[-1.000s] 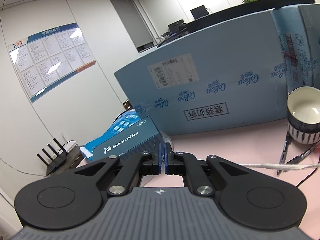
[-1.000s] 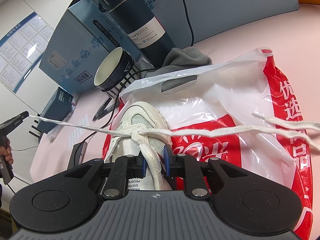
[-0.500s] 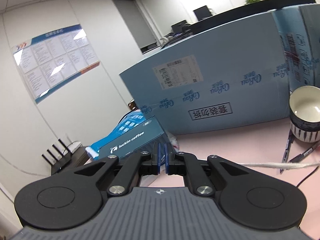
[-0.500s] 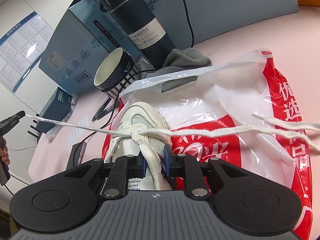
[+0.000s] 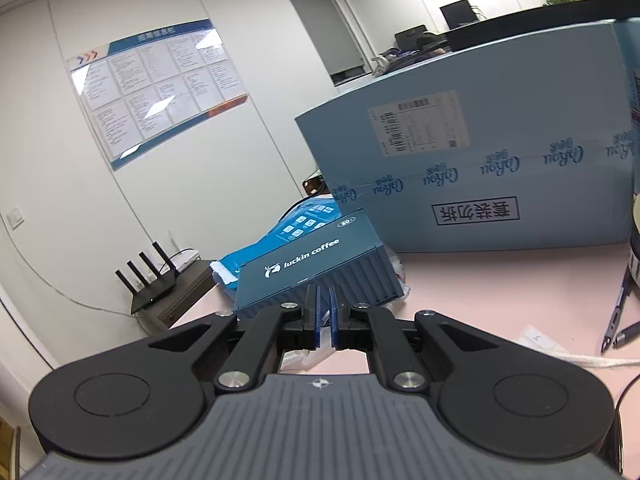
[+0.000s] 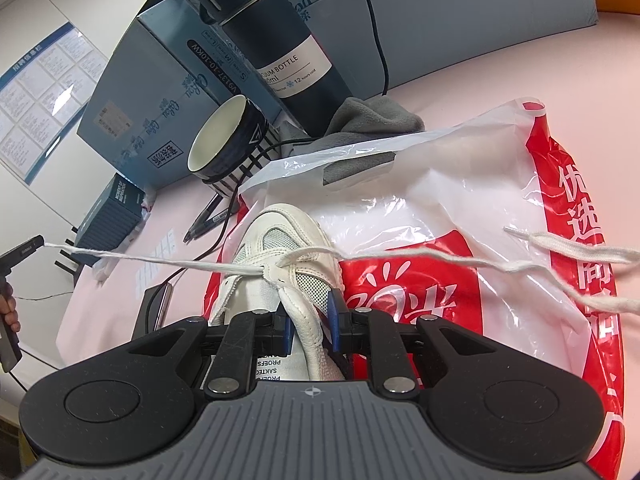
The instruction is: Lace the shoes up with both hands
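2 grippers: our right gripper (image 6: 308,328) clamps the tongue (image 6: 301,320) of the white shoe (image 6: 280,264) lying on the red-and-white bag (image 6: 440,216). Only the right wrist view shows our left gripper (image 6: 38,241), closed, pinching the taut lace (image 6: 160,261); its own view shows boxes.

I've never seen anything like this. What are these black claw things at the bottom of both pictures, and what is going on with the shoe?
No robot here: a person holds a two-finger gripper in each hand, each carrying a camera looking along its fingers. The right gripper grips the tongue of a white shoe lying on a red and white plastic bag. The left gripper, shut, pulls one white lace taut sideways; its own camera mostly sees blue boxes. A mug, bottle and pens stand on the pink table.
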Demonstrator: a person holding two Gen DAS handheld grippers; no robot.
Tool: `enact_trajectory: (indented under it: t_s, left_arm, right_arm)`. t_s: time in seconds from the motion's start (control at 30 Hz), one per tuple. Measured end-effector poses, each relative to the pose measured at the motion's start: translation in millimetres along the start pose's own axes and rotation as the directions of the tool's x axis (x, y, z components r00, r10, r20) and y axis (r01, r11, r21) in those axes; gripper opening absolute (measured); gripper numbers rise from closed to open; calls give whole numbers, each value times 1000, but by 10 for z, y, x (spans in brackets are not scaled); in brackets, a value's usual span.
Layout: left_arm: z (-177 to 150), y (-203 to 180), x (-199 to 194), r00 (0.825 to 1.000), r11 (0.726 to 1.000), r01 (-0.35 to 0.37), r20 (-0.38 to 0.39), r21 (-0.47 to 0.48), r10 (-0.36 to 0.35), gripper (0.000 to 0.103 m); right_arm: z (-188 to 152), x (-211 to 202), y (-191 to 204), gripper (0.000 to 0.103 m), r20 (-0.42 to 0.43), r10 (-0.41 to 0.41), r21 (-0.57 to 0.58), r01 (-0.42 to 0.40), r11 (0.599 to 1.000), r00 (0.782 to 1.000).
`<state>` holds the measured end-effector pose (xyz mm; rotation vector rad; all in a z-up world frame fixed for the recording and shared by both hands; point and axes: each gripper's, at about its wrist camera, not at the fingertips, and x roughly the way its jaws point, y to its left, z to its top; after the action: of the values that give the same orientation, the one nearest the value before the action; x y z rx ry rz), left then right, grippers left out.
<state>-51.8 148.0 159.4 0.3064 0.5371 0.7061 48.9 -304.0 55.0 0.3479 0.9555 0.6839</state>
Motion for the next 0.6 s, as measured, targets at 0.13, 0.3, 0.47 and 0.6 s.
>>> enact_trajectory:
  t_s: [0.13,0.3,0.47,0.6]
  left_arm:
    - [30,-87,-274,981,985,171,93,-1,-170,4]
    - [180,-327,-719,903,922,386,203,0,-378,4]
    - [403,-649,-1134,801,843,536,290,43,-523,4]
    - [543,-907,-1410,731,794,595,327,122,-599,4]
  right_arm:
    - [-2,1,-1,18,5,11,2,-11,1000,1000]
    - [-9,-39,24,40,32,56,-9,-56,998,998]
    - [-16,-129,124,50,87,71,-62,-65,996,994]
    - [-29,-237,124,56,145,87,-66,-79,995,986]
